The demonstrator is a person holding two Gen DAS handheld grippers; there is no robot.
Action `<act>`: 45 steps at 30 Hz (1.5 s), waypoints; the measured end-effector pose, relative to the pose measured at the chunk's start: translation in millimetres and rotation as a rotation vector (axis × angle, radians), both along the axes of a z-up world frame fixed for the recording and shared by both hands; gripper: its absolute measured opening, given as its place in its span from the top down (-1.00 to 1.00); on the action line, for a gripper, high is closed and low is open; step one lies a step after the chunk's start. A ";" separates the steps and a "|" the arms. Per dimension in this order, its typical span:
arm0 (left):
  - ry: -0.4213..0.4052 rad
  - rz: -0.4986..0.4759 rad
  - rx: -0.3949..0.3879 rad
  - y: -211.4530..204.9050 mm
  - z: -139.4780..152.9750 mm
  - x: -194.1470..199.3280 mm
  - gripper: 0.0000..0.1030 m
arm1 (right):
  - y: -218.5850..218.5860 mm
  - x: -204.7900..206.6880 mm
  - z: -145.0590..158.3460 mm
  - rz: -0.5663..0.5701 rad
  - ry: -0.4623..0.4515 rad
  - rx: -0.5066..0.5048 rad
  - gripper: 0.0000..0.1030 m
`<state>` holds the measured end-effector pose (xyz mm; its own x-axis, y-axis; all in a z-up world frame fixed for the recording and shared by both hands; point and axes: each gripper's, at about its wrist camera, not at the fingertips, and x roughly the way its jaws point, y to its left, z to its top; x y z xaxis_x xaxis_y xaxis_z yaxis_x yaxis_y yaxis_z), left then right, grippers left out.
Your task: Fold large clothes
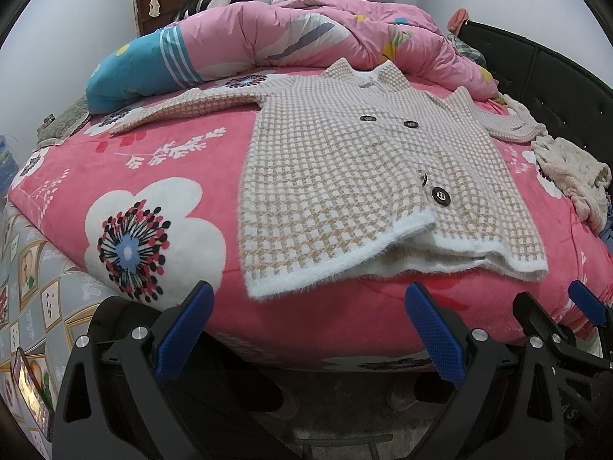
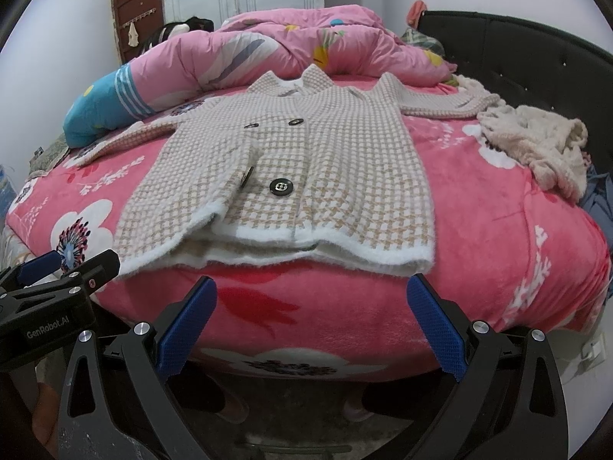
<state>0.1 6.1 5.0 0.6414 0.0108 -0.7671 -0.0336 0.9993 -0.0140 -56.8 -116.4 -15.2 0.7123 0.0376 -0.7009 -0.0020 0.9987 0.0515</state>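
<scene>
Folding has not begun: the fuzzy beige-and-white checked knit coat (image 2: 291, 168) lies flat, sleeves outspread, hem at the pink floral bed's (image 2: 383, 326) near edge. Left gripper (image 1: 310, 329) and right gripper (image 2: 312, 326) hover apart, empty.

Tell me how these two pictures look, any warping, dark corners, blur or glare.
Left wrist view: strong fisheye bulge curves the bed, black corners, even soft light, checked coat sharp. Right wrist view: same bulge and dark corners, the headboard bows, no glare, the open right claw slightly soft up close.

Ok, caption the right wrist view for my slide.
Open right gripper facing a checked coat spread flat on the pink floral bed.
</scene>
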 end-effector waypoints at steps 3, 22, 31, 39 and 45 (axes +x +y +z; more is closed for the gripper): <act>-0.001 0.001 0.000 0.9 0.7 -0.2 -0.91 | 0.1 -0.5 0.5 0.000 0.000 0.000 -0.85; -0.004 0.006 -0.001 3.2 1.6 -0.3 -0.91 | 2.4 -2.4 1.5 0.000 0.001 0.000 -0.85; -0.005 0.008 -0.001 4.3 2.1 0.1 -0.91 | 1.5 -3.2 0.1 0.000 0.000 -0.001 -0.85; -0.006 0.009 -0.001 5.4 2.9 0.3 -0.91 | 1.1 -3.8 0.1 -0.001 -0.001 -0.001 -0.85; -0.008 0.013 -0.001 7.8 3.4 1.2 -0.91 | 2.4 -3.0 0.1 0.000 -0.002 -0.003 -0.85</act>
<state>1.3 13.9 8.4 0.6477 0.0184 -0.7617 -0.0463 0.9988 -0.0153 -59.8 -113.9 -15.1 0.7138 0.0356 -0.6994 -0.0019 0.9988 0.0490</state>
